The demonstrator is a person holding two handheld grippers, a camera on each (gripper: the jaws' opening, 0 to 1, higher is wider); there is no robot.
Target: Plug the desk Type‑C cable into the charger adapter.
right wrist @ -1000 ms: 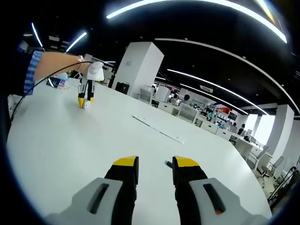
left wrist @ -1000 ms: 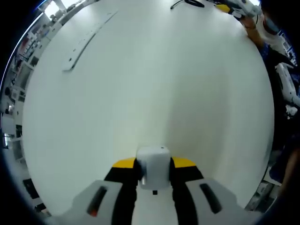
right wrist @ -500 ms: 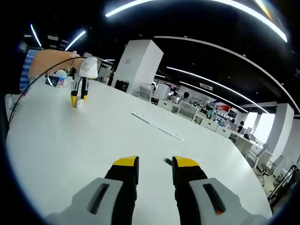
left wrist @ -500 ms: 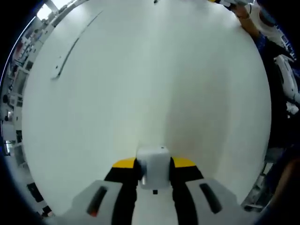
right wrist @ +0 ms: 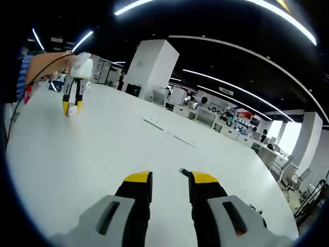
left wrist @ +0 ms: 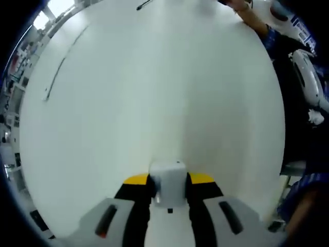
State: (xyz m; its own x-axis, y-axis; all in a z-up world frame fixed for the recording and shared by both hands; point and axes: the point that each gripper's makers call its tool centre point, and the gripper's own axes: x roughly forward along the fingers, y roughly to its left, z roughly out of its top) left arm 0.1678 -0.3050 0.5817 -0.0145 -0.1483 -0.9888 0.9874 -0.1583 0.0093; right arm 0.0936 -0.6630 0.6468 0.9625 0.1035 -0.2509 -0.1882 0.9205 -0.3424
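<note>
Left hand-held gripper (left wrist: 169,181): yellow-tipped black jaws closed against a white, boxy plastic charger adapter (left wrist: 168,181), pinched between them at 6 o'clock in the left gripper view. Adapter stands up past the jaw tips, above the plain white worktop (left wrist: 154,92).

Outward from there, the worktop runs bare to 12 o'clock. A thin, pale strip (left wrist: 61,67) lies flat on it toward 10 o'clock. A short dark cable end (left wrist: 144,5) shows at the far edge near 12 o'clock, too small to identify the plug. A person's hand and blue striped sleeve (left wrist: 257,20) sit at 1 o'clock.

Right hand-held gripper (right wrist: 170,180): jaws parted with a clear gap, nothing between them, at 6 o'clock in the right gripper view. Just past the right jaw tip, a small dark cable tip (right wrist: 184,171) lies on the worktop (right wrist: 103,149); whether it is the Type-C plug cannot be told.

At 10 o'clock in the right gripper view, the left hand-held gripper (right wrist: 71,105) hangs tips-down over the worktop, white adapter (right wrist: 72,109) at its tips, well apart from the right one. A thin black cable (right wrist: 31,87) arcs beside it at the left edge. Office pillars, desks and ceiling lights fill the background.
</note>
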